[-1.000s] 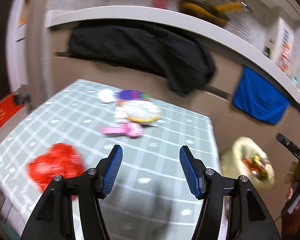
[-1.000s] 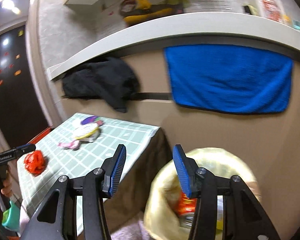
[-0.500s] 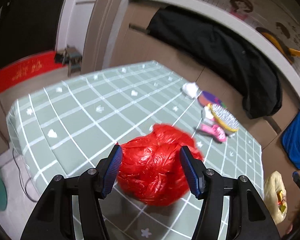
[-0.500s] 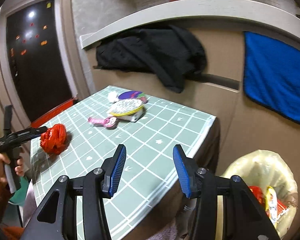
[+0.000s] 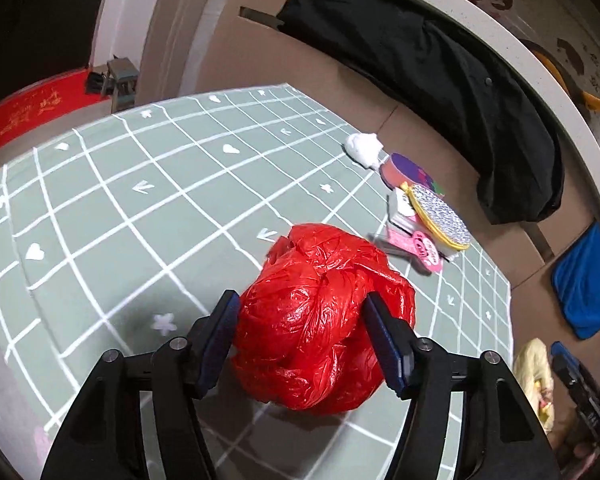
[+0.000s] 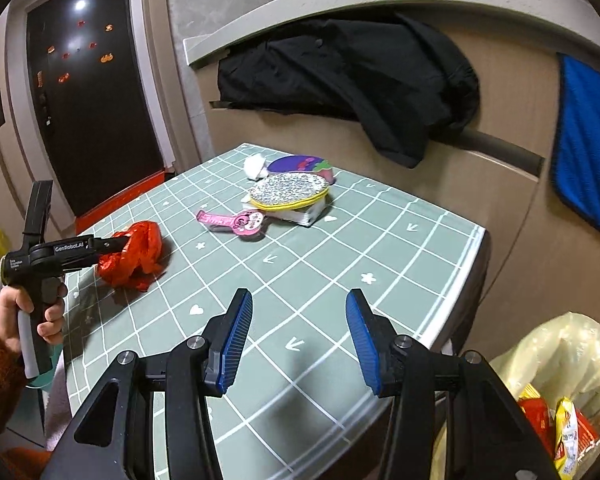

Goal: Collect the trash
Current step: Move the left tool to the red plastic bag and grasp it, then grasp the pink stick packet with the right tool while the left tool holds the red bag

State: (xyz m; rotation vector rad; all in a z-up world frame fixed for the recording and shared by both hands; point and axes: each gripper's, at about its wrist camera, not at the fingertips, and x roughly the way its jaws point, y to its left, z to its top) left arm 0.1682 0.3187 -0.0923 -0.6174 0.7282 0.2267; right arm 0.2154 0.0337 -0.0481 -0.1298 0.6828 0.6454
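A crumpled red plastic bag point(image 5: 320, 312) lies on the green checked tablecloth point(image 5: 139, 200). My left gripper point(image 5: 302, 336) is open around it, one blue pad on each side, and the bag fills the gap. In the right wrist view the same gripper point(image 6: 107, 246) reaches the red bag point(image 6: 135, 256) from the left, held by a hand point(image 6: 27, 312). My right gripper point(image 6: 300, 336) is open with nothing between its fingers, above the table's near right part. A yellow trash bag point(image 6: 560, 360) holding wrappers stands on the floor to the right of the table.
Farther back on the tablecloth point(image 6: 380, 240) lie a pink tag point(image 6: 235, 222), a glittery oval pouch point(image 6: 287, 192) on a white box, a purple item point(image 6: 295, 164) and a white tissue wad point(image 6: 253, 166). A black jacket point(image 6: 360, 80) and a blue towel point(image 6: 588, 140) hang behind.
My left gripper swung left and came down until the red bag sat between its fingers. My right gripper moved left from above the yellow trash bag to over the table.
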